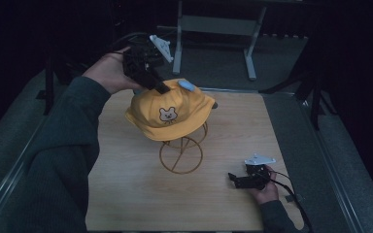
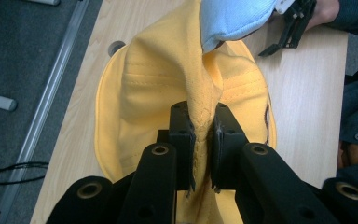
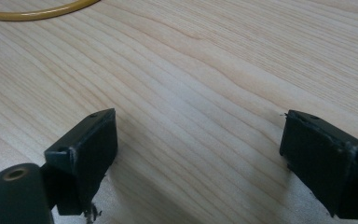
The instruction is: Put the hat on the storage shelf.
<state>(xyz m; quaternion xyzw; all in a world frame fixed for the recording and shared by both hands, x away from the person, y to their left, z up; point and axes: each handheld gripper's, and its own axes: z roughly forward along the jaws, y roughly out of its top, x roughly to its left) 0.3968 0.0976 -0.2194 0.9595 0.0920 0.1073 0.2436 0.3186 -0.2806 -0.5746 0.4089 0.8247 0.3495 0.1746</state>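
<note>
A pale wood-grain tabletop (image 1: 126, 194) lies bare across its near half, its far edge running just behind a yellow wire hat stand (image 1: 181, 154) set near the middle, with grey carpeted floor (image 1: 291, 63) beyond the edges on every side. On the stand sits a soft yellow cotton cap with a small bear face printed on the front (image 1: 167, 111) and a light blue fabric ear (image 1: 186, 85) at its crown. The left gripper (image 1: 161, 88), held at the far left side of the cap, has its black fingers (image 2: 182, 135) clenched on a stitched fold of the yellow cloth, which is pinched upright between the pads. The right gripper (image 1: 233, 178) rests low over the tabletop near the right front corner, well apart from the stand; its fingers (image 3: 86, 149) stand wide and released, with nothing but bare wood between them, and the curved yellow base ring (image 3: 37, 11) of the stand lies well ahead.
</note>
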